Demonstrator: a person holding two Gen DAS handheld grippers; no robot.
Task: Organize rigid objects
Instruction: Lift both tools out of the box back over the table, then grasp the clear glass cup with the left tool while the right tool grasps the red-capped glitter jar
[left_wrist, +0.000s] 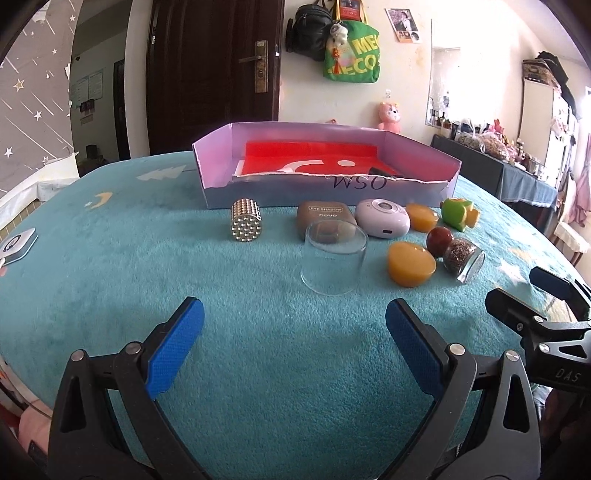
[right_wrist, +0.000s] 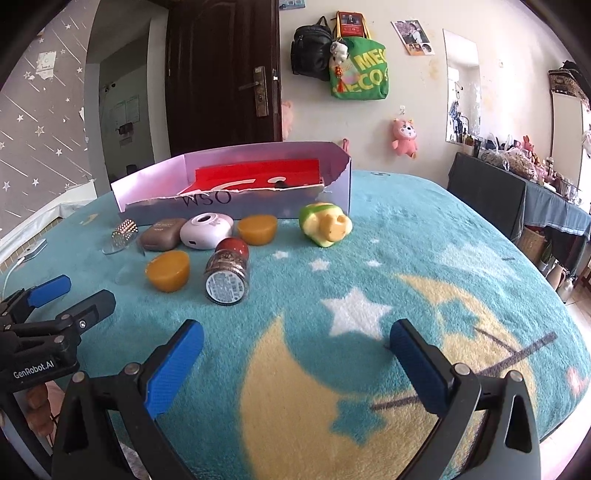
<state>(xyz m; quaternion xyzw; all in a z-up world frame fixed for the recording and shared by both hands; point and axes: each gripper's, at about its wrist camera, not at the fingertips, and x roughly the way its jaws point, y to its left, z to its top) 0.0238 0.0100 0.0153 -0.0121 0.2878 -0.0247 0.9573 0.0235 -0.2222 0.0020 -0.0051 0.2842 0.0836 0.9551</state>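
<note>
- Left gripper (left_wrist: 294, 330): black frame, blue textured pads (left_wrist: 173, 350), silver rivets; "GenRobot.AI" is printed on it.
- Right gripper (right_wrist: 296, 354): built alike, marked "DAS".

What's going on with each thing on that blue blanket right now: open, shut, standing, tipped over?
Left hand-held gripper: open, holding nothing.
Right hand-held gripper: open, holding nothing.
Cardboard box: open on top, front wall torn.
Clear glass: upright, mouth down, nothing under it.
Small jar: tipped on its side, lid on.
Eye shadow case: shut, lying flat.
Magnetic-ball cylinder: standing upright.
Green and yellow toy: lying on the blanket.
</note>
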